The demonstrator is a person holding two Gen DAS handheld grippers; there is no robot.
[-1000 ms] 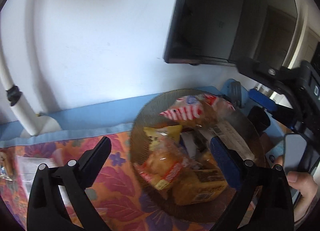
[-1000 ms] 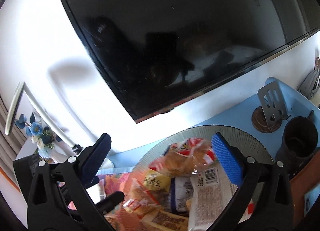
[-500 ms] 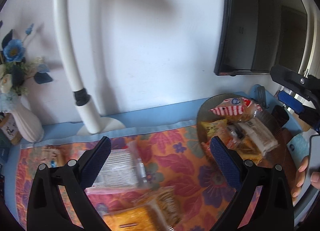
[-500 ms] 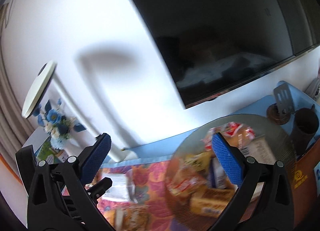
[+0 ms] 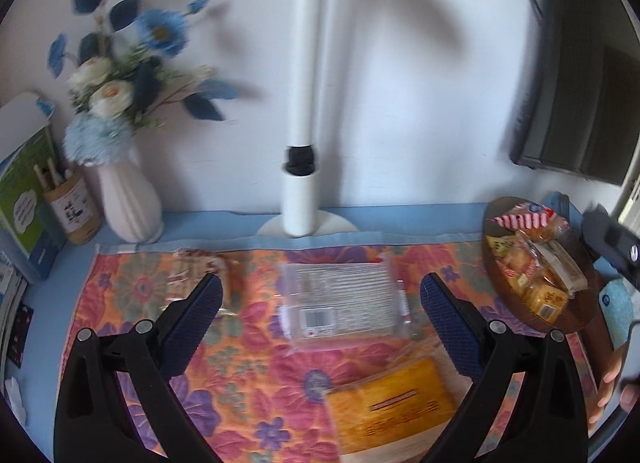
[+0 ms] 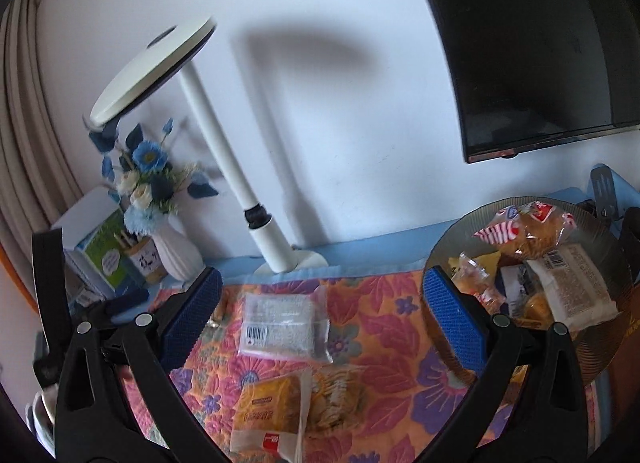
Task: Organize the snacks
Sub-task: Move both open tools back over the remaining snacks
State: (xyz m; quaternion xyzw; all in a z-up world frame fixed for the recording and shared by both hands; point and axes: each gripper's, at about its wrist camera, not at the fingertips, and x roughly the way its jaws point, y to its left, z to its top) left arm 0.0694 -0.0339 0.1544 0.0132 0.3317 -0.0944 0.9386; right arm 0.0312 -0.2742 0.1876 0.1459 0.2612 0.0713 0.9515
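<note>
A clear packet (image 5: 342,305) (image 6: 282,323) with a barcode lies on the floral mat (image 5: 256,379) (image 6: 384,327). A yellow packet (image 5: 394,409) (image 6: 268,407) lies nearer, beside a pale packet (image 6: 340,391). Another snack packet (image 5: 200,279) rests at the mat's far left. The brown glass bowl (image 5: 588,263) (image 6: 444,247) at the right holds several wrapped snacks. My left gripper (image 5: 320,303) hangs open above the clear packet, holding nothing. My right gripper (image 6: 322,301) is open too, above the mat left of the bowl.
A white lamp (image 5: 304,167) (image 6: 256,215) stands at the back wall. A white vase of blue flowers (image 5: 128,191) (image 6: 176,255) and a green box (image 5: 24,191) sit at the back left. A dark screen (image 6: 532,43) hangs at the right. A hand (image 5: 612,379) shows at the right edge.
Both grippers have swung left, away from the bowl, and now face the mat with the loose packets. Both stayed open and empty.
</note>
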